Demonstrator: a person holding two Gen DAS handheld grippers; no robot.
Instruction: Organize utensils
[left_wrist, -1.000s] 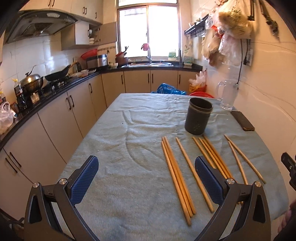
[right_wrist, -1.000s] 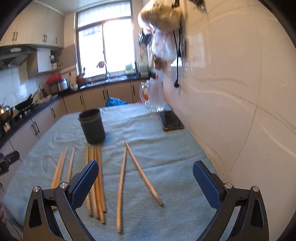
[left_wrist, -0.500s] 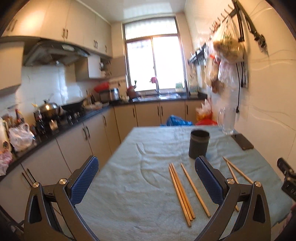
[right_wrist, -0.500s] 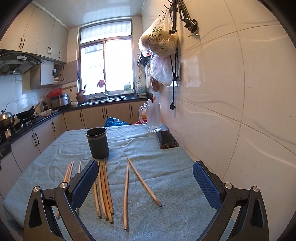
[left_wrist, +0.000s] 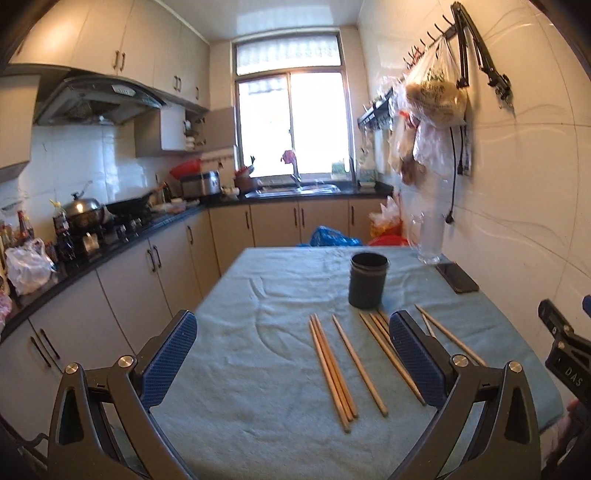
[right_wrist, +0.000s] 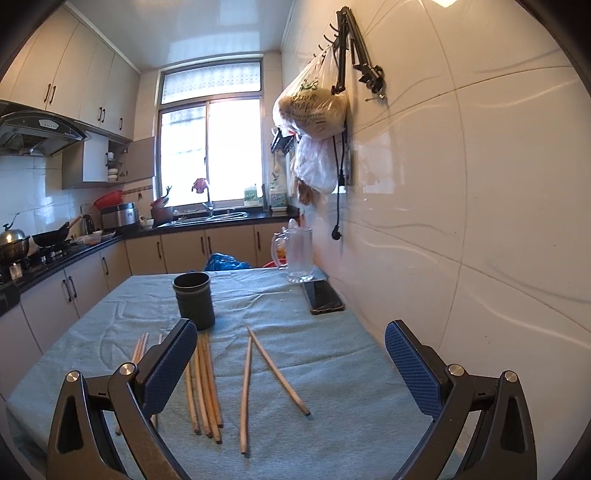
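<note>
Several wooden chopsticks lie loose on the blue-grey tablecloth, in front of a dark cylindrical holder that stands upright and looks empty. In the right wrist view the chopsticks lie in a bundle, with two more crossed to the right, and the holder stands behind them. My left gripper is open and empty above the near table edge. My right gripper is open and empty, above the chopsticks. Part of the right gripper shows at the left view's right edge.
A black phone and a clear glass jug sit at the table's far right by the tiled wall. Bags hang from wall hooks above. Kitchen cabinets and a counter run along the left.
Both grippers have risen and tilted up, so the chopsticks and holder sit lower and smaller in view. Nothing on the table has moved.
</note>
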